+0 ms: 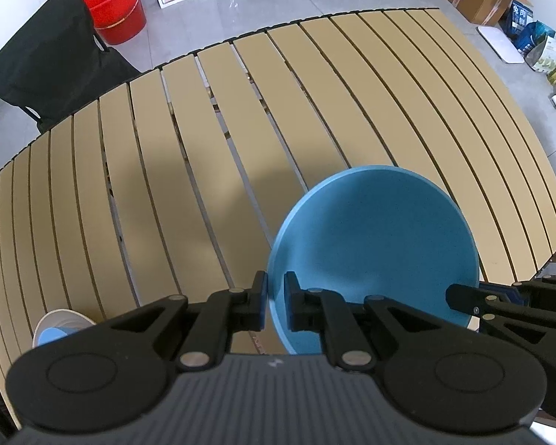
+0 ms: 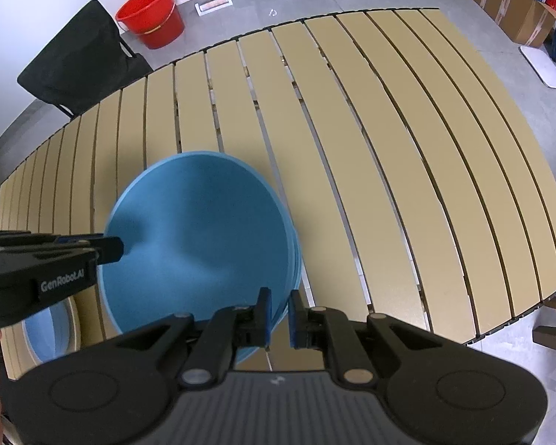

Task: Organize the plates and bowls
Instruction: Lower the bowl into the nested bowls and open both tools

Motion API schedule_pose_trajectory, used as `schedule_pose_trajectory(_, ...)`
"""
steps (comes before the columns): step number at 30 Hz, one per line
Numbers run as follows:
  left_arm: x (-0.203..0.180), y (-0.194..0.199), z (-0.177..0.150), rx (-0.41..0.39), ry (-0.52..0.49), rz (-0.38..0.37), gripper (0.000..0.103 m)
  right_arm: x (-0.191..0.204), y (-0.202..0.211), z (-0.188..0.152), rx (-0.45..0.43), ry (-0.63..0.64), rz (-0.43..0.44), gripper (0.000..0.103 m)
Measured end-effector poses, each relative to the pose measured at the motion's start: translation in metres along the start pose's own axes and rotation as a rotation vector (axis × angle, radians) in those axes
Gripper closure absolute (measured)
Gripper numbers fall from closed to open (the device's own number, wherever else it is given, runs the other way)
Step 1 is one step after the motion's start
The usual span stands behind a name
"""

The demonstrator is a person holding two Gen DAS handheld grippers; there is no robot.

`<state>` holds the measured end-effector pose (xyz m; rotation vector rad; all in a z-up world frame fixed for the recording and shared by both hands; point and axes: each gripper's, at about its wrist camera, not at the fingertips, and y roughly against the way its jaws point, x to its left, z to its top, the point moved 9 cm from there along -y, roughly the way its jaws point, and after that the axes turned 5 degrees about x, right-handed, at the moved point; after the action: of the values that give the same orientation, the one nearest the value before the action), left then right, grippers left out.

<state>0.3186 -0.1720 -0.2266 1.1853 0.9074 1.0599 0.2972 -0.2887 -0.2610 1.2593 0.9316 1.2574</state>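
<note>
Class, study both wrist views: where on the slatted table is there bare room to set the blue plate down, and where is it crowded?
Bare slats run from the plate to the table's far and right edges. The near left corner is crowded: stacked bowls sit there, with the left gripper and right gripper each straddling the plate's rim.

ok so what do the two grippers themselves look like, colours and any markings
Both are matte black linkage tools on grey ribbed bodies, with silver pivot pins, round black side caps and blue pads inside the fingers. The left tool shows white "GenRobot.AI" lettering on its side in the right wrist view; the right tool matches it.
</note>
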Motion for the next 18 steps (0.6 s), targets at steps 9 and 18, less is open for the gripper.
schedule_pose_trajectory(9,-0.002,-0.008,-0.001,0.014,-0.001,0.0,0.093,0.0,-0.009,-0.002,0.009,-0.014,-0.008,0.094)
schedule_pose_trajectory(18,-0.002,-0.012,0.0,0.018,0.004,-0.02,0.093,0.002,-0.017,-0.004,0.005,-0.014,-0.027,0.094)
